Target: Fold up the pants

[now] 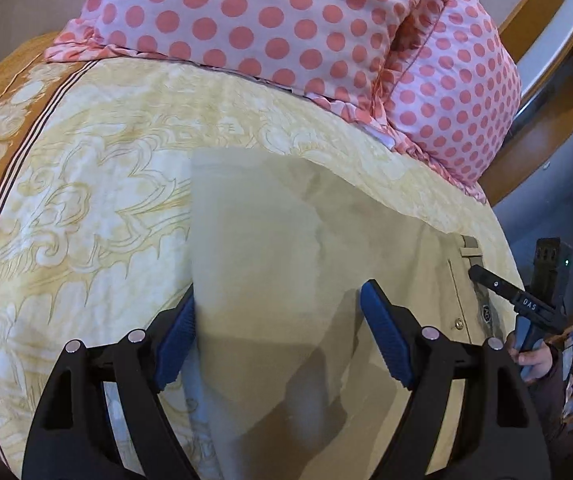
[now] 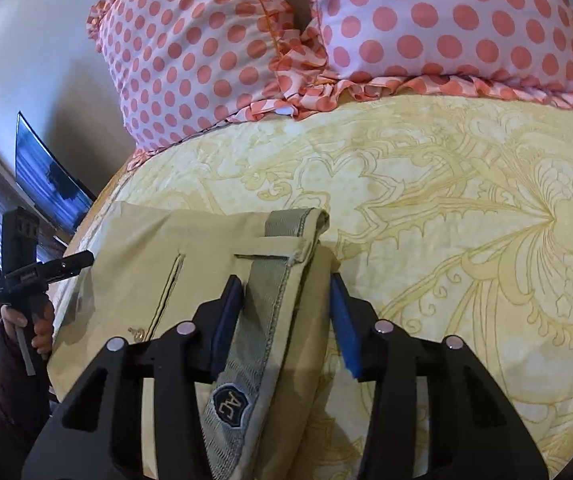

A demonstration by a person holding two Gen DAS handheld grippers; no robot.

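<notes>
The left gripper (image 1: pixel 278 300) hangs over the khaki pants (image 1: pixel 286 248) with its blue pads spread wide, one pad at the cloth's left edge and the other over its middle, gripping nothing. The right gripper (image 2: pixel 286 292) also stands wide apart, its pads either side of the grey waistband (image 2: pixel 254 312), which lies between them unpinched. On the waistband nearest the camera sits a dark shield-shaped patch (image 2: pixel 228 402) reading "AC". Beside it are a slit pocket and a small metal button (image 2: pixel 138 334). The pants lie flat on the bed (image 2: pixel 466 220), near the edge of its yellow floral cover. In the left wrist view the right gripper's arm shows the letters "DAS" (image 1: pixel 529 305). Farther back, two pink polka-dot pillows (image 1: pixel 270 24) rest at the head of the bed.
</notes>
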